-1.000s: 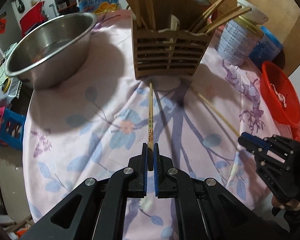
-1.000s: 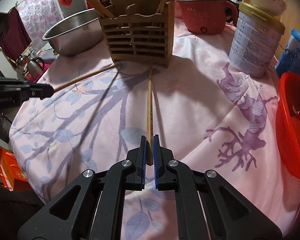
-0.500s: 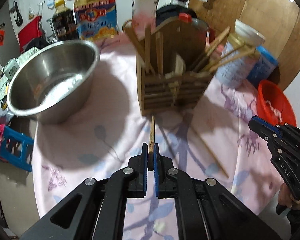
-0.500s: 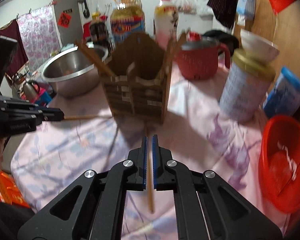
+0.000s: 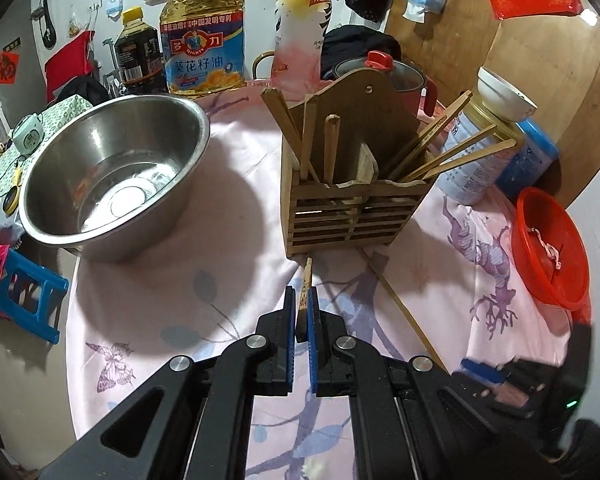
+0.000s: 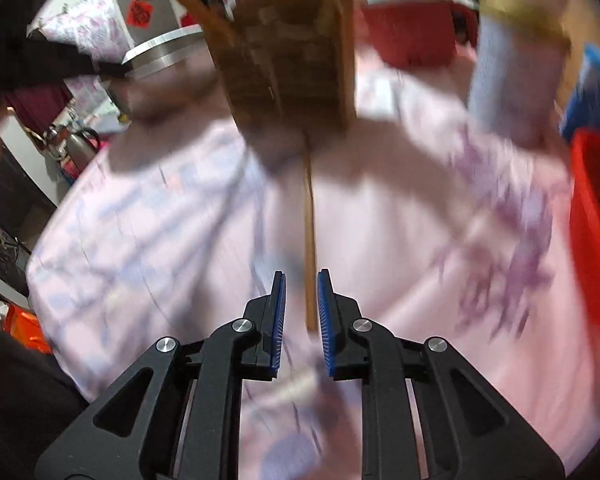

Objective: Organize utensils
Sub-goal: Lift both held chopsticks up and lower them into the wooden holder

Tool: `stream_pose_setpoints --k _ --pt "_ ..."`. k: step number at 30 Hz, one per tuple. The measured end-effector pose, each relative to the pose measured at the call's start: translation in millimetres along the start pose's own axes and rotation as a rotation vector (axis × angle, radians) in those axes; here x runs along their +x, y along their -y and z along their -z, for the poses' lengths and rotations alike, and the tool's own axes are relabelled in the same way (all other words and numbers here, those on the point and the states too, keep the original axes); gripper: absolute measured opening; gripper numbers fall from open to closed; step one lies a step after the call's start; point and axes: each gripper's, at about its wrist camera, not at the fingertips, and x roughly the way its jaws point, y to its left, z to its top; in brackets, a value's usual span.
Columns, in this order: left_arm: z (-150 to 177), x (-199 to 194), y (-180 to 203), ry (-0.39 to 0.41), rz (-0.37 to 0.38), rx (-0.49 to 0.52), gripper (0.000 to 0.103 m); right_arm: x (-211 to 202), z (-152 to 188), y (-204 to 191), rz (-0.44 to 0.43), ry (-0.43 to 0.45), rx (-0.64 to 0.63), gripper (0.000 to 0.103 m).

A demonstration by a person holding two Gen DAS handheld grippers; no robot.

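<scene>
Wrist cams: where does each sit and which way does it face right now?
Left wrist: on the left gripper, facing the wooden holder and steel bowl; jaws shut on a chopstick; right gripper at lower right.
Right wrist: on the right gripper, blurred, jaws open around a chopstick.
Shared: holder, bowl, pink tablecloth.

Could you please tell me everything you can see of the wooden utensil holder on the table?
The wooden utensil holder is a brown box with a slatted front, a taller arched back board with one small hole, and a central divider making two compartments. It stands upright on the floral tablecloth, right of the steel bowl. Chopsticks lean out of both compartments. The tip of the chopstick held in the left gripper reaches its base.
</scene>
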Motion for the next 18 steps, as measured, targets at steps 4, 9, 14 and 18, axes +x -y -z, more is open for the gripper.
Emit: stream_pose_setpoints --k 4,9,14,18 --pt "1.9 1.2 1.0 -0.008 -0.009 0.012 0.006 6.6 12.2 7.9 -0.013 0.029 0.066 0.019" --pt "2.5 1.6 5.0 -0.011 -0.020 0.033 0.006 10.0 12.1 1.4 0.015 0.057 0.034 0.007" --pt "4.2 0.5 7.3 -0.007 -0.017 0.039 0.006 -3.4 11.0 -2.2 0.064 0.066 -0.003 0.006" --pt "6.1 -8.7 8.4 0.007 -0.018 0.058 0.006 -36.2 -7.2 -6.8 0.090 0.116 -0.052 0.006"
